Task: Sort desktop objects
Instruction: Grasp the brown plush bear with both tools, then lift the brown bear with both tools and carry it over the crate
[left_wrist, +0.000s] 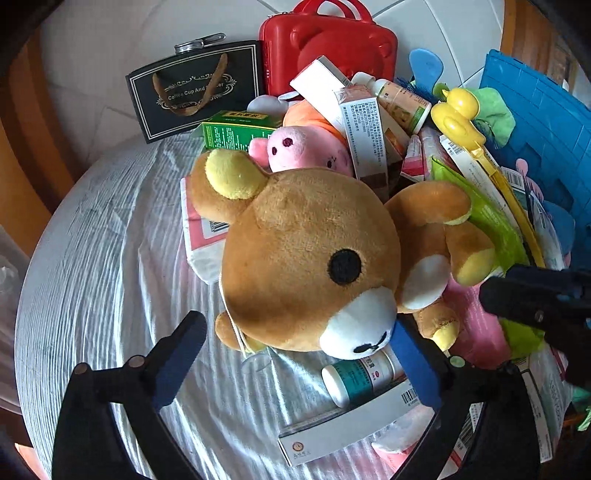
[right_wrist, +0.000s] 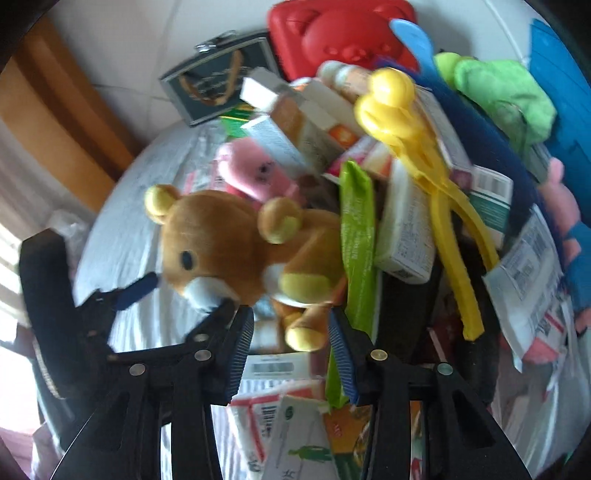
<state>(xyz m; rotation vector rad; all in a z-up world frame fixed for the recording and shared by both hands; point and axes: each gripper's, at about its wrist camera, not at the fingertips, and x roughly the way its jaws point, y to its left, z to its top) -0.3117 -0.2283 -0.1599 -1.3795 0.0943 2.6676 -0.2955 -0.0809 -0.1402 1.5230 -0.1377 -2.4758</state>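
Bear (left_wrist: 310, 258) is sitting mid-frame in the left view, with the left gripper (left_wrist: 295, 354) gaping wide around its chin. Right gripper (right_wrist: 291, 343) is hanging open at the bear's foot (right_wrist: 304, 334), and the box pile (right_wrist: 295, 125) is crowding the upper right.

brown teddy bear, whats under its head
Under the brown teddy bear lie a white pill bottle, a pink-and-white packet and the striped cloth; anything else beneath is covered.

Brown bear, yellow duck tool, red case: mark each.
brown bear (left_wrist: 295, 258), left wrist view, on its forehead.
yellow duck tool (left_wrist: 456, 118), left wrist view, on the duck's body.
red case (left_wrist: 332, 40), left wrist view, on its lid.
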